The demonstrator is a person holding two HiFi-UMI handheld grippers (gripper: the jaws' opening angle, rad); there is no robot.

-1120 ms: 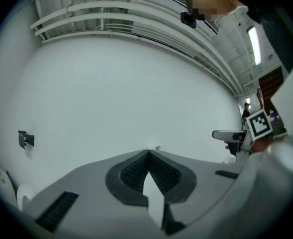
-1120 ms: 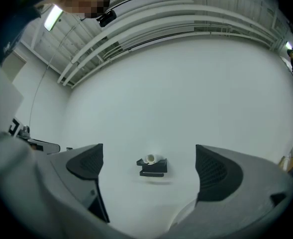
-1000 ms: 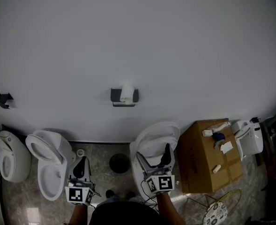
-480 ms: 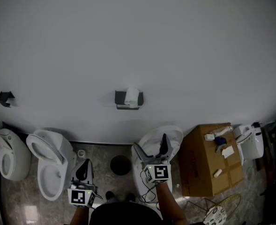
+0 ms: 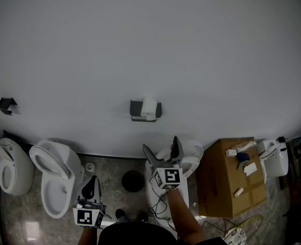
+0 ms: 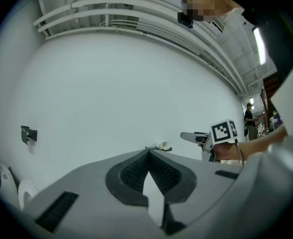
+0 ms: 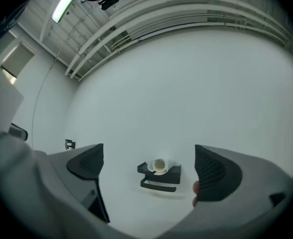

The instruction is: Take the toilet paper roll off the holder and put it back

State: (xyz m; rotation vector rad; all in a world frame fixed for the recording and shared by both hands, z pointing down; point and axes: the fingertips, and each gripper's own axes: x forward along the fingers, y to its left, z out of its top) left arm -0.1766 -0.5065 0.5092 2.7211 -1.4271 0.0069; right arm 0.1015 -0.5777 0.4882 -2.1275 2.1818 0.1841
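A white toilet paper roll (image 5: 149, 107) sits on a dark wall holder (image 5: 137, 109) on the white wall. In the right gripper view the toilet paper roll (image 7: 159, 165) shows end-on on the holder (image 7: 171, 173), framed between the wide-apart jaws. My right gripper (image 5: 162, 150) is open, raised below the holder and still apart from it. My left gripper (image 5: 91, 183) hangs low at the left, shut with nothing in it. In the left gripper view the toilet paper roll (image 6: 162, 145) is small and far off, with the right gripper (image 6: 192, 137) to its right.
Two white toilets (image 5: 55, 172) (image 5: 7, 170) stand at the left and another (image 5: 188, 156) under the right gripper. A cardboard box (image 5: 219, 182) with small items sits at the right, beside a white tank (image 5: 273, 160). A second dark bracket (image 5: 6, 105) is on the wall far left.
My right gripper has risen toward the holder, still open. The left gripper has stayed low. The view has shifted slightly, so the holder sits a little further right and lower.
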